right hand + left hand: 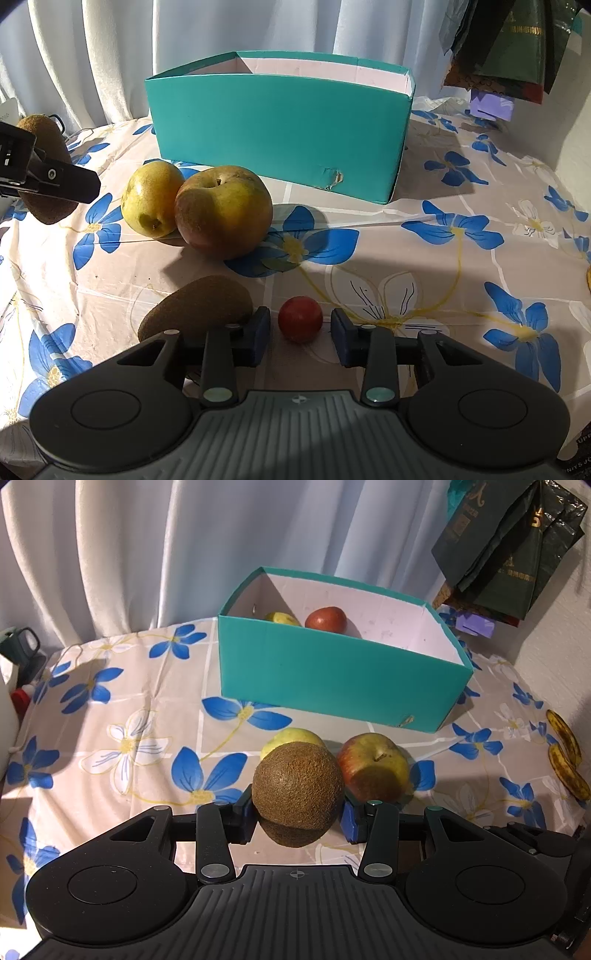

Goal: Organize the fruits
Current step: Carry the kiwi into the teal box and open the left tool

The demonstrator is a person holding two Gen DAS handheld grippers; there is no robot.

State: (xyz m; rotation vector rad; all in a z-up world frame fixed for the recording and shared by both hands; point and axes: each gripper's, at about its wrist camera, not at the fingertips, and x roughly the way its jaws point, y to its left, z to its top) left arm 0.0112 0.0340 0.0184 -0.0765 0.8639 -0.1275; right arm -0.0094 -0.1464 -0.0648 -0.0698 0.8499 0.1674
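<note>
My left gripper (297, 814) is shut on a brown kiwi (297, 786) and holds it above the flowered tablecloth (122, 709); the same kiwi (48, 212) shows at the far left of the right wrist view. Behind it lie a red-yellow apple (373, 768) and a yellow-green pear (291, 736). My right gripper (300, 332) is low over the cloth with a small red fruit (300, 318) between its pads, a gap showing on each side. A second kiwi (199, 306) lies against its left finger. The teal box (332, 679) holds a red fruit (325, 619) and a yellowish one (282, 618).
Spotted bananas (565, 753) lie at the table's right edge. Dark bags (509, 546) hang at the back right and a curtain (147, 546) hangs behind the box. The apple (223, 210) and pear (151, 199) sit just in front of the box (280, 133).
</note>
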